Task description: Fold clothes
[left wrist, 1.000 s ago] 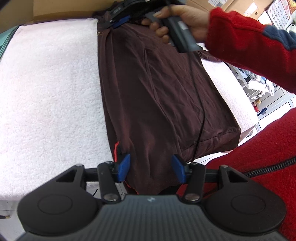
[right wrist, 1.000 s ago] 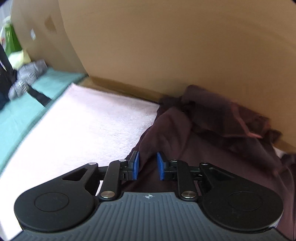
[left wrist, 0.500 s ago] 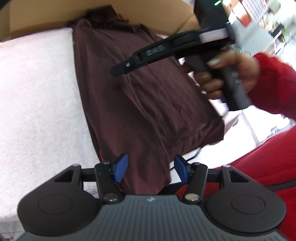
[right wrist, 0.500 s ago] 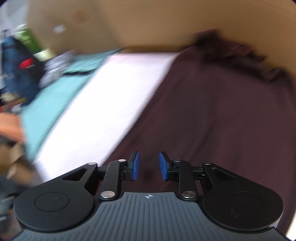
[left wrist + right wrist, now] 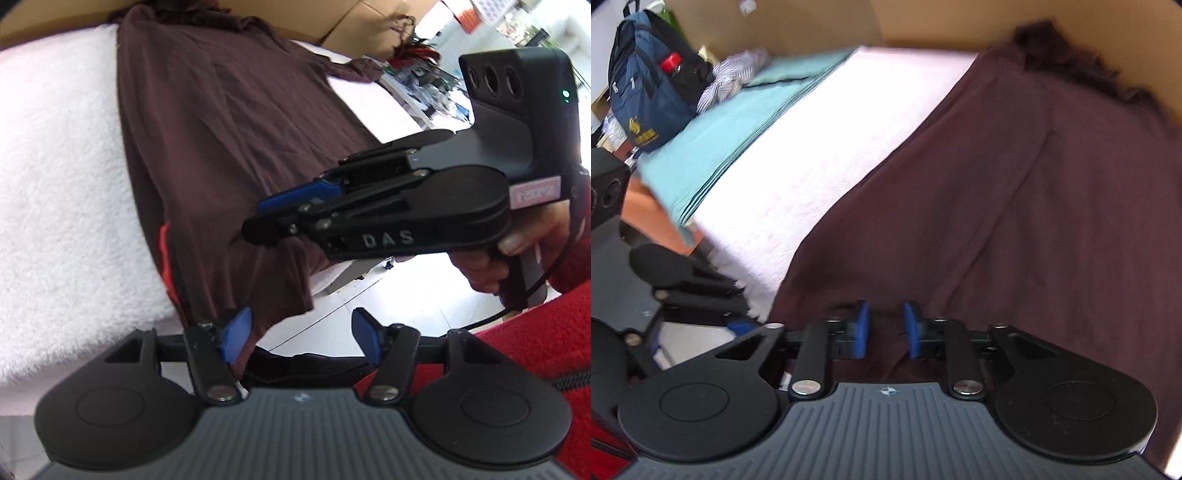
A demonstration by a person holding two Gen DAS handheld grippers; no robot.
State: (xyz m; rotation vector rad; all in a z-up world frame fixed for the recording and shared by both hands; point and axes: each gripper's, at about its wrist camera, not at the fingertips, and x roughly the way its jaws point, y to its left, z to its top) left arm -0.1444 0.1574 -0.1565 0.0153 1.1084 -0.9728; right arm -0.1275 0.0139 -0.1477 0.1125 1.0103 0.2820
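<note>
Hand-held gripper pair, left [image 5: 301, 341] and right [image 5: 885, 330], both released; garment [image 5: 221, 147] hem hidden below.

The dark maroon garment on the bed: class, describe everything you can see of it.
The maroon garment is soft knit cloth with a long seam or crease. It lies mostly flat on the white fleecy cover, its far end bunched against cardboard, its near end hanging over the edge. A red tag shows at its near edge. The right gripper sits over it, jaws open.

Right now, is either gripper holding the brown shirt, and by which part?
Neither. The left gripper is open at the maroon shirt's near hem; the right gripper hovers open above that hem, no cloth pinched.
</note>
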